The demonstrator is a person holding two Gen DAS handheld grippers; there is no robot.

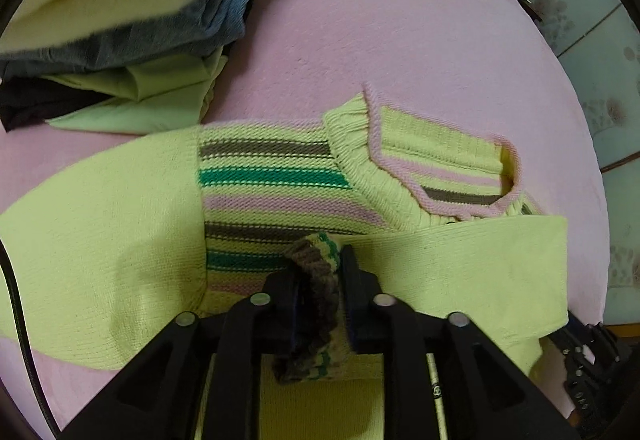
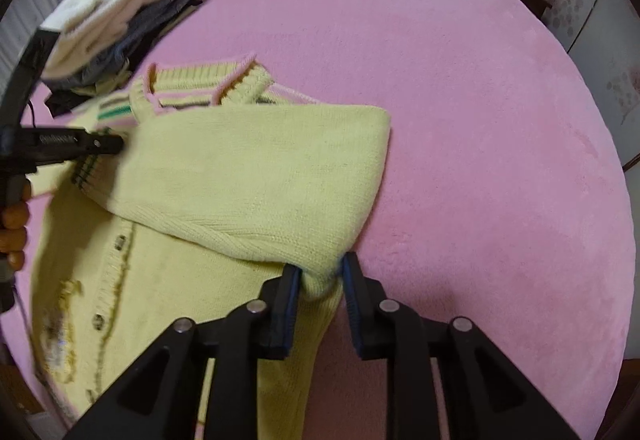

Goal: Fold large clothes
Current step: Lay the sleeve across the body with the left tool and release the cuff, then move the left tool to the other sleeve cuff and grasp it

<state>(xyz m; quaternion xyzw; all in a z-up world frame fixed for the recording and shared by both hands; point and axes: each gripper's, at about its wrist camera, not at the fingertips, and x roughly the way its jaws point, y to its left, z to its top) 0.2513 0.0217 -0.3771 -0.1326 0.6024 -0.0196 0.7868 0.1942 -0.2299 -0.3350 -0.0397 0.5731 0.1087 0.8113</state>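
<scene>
A pink bed cover [image 2: 460, 100] fills the scene, with a pile of folded clothes [image 1: 132, 12] at the far left. The yellow-green sweater [image 1: 100, 220] lies flat in the middle, its right sleeve [image 2: 260, 180] folded across the chest. The left gripper [image 1: 320, 280] has the striped cuff [image 1: 316, 268] between its jaws, which look slightly loosened. The right gripper [image 2: 320, 276] pinches the fold of the sleeve near the shoulder. I think the cuff may slip and land crooked, because the knit is thick and springy, so the sleeve could unfold again.
</scene>
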